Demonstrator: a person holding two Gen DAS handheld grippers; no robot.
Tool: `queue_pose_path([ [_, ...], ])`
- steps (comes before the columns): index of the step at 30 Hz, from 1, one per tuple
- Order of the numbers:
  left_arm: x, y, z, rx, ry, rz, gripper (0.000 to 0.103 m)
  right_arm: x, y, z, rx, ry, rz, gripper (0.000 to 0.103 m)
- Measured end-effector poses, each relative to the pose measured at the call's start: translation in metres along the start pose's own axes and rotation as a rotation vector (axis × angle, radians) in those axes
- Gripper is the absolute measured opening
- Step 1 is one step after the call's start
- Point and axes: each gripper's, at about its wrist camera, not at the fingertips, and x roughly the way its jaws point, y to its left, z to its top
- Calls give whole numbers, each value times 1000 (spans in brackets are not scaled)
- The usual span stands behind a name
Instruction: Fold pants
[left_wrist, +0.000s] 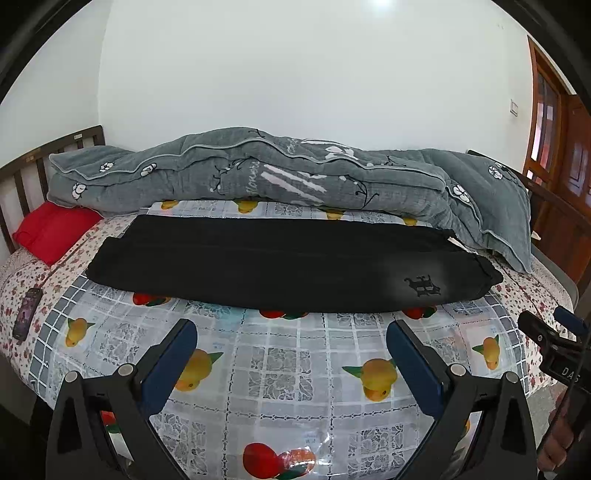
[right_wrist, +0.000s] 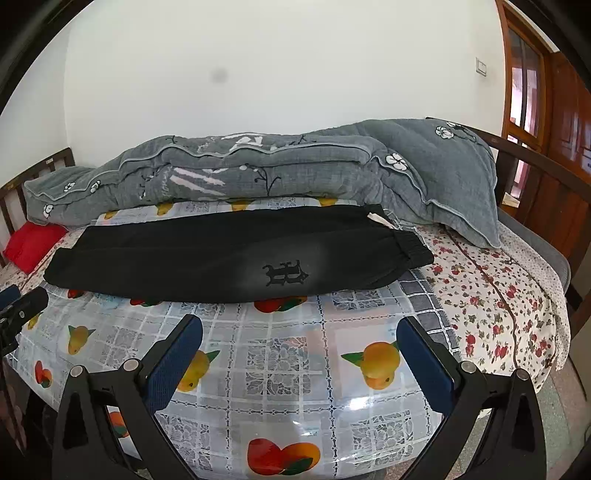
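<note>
Left wrist view shows the black pants (left_wrist: 291, 266) laid lengthwise across mid-frame on the bed's fruit-print plastic cover (left_wrist: 280, 369), below the grey quilt (left_wrist: 258, 170). The left gripper (left_wrist: 291, 343) and right gripper (right_wrist: 299, 339) both hover short of them, jaws spread wide and empty. Risks: the slick cover may let the pants slide, and pinching one layer would skew the fold.

Bare fruit-print cloth (left_wrist: 288, 369) in front of pants (left_wrist: 280, 266) — open approach. Behind pants, bunched grey quilt (left_wrist: 258, 173) blocks. Far left, red pillow (left_wrist: 51, 230) and phone (left_wrist: 26, 314) near edge.
</note>
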Motion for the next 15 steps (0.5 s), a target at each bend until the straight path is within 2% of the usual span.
queue_pose_path([
  [15,2,8,-1,-27,12,-1,103,-4,3,1,-2,-11,6,103],
])
